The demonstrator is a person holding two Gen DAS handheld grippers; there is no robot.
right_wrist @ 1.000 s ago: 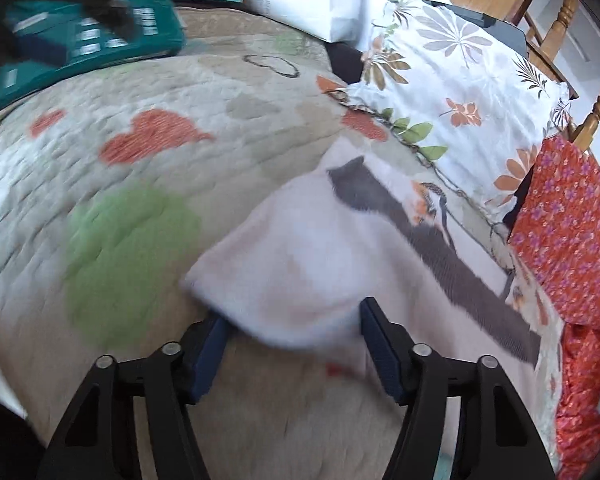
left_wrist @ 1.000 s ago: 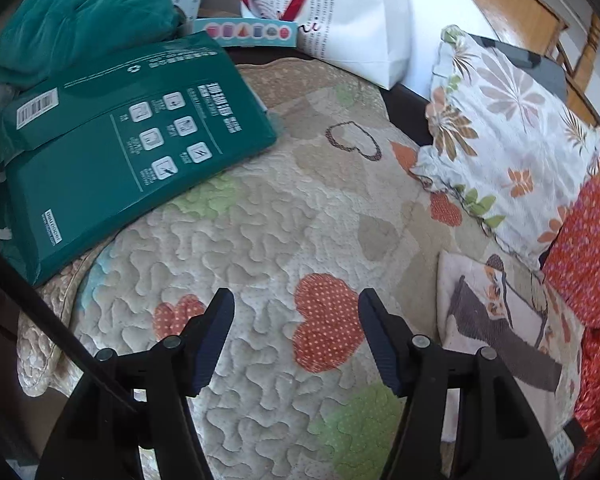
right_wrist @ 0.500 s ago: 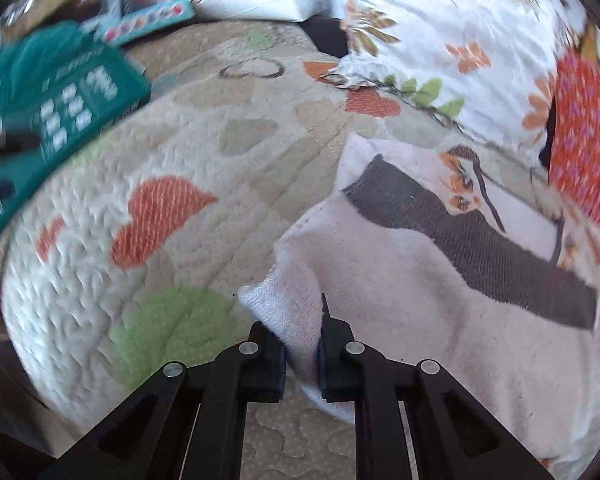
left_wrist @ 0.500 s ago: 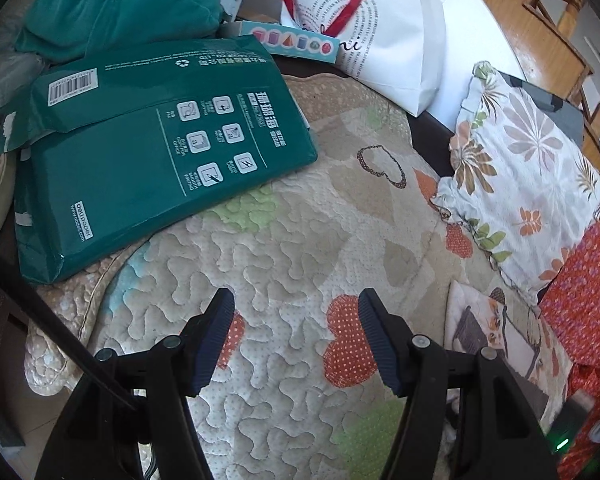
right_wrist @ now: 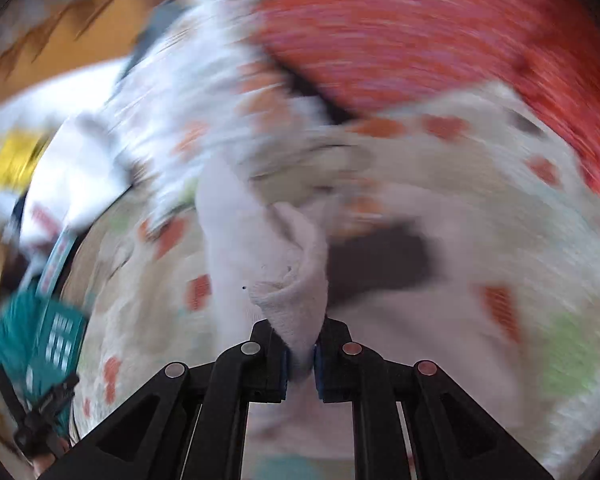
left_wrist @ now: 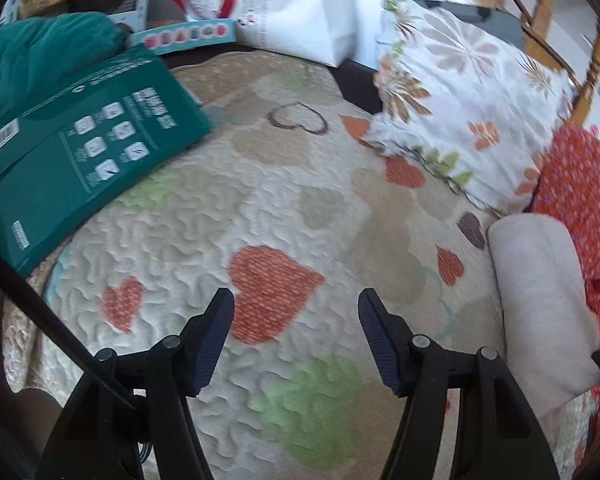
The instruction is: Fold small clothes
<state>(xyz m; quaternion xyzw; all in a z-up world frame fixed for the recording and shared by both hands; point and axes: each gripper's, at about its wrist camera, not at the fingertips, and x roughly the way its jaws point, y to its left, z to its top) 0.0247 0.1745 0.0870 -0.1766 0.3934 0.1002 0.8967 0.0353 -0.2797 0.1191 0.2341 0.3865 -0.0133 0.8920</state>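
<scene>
The step in hand seems to be the first fold: one edge of the small white garment is lifted and carried over the rest of it.

On the left, the left gripper (left_wrist: 296, 336) hangs over the middle of the quilt (left_wrist: 260, 216) with its jaws apart and nothing between them. A green package (left_wrist: 80, 160) lies at the far left edge of the quilt, and a floral pillow (left_wrist: 468, 120) at the far right.

Further right, the white garment (left_wrist: 540, 300) lies near the right edge of the quilt, beside a red cloth (left_wrist: 580, 200). The right gripper (right_wrist: 300, 354) is clenched on a corner of the white garment (right_wrist: 296, 292), which bunches up between its pads.

The next move probably calls for laying this corner flat onto the opposite edge and letting go; the left gripper could press the fold.
</scene>
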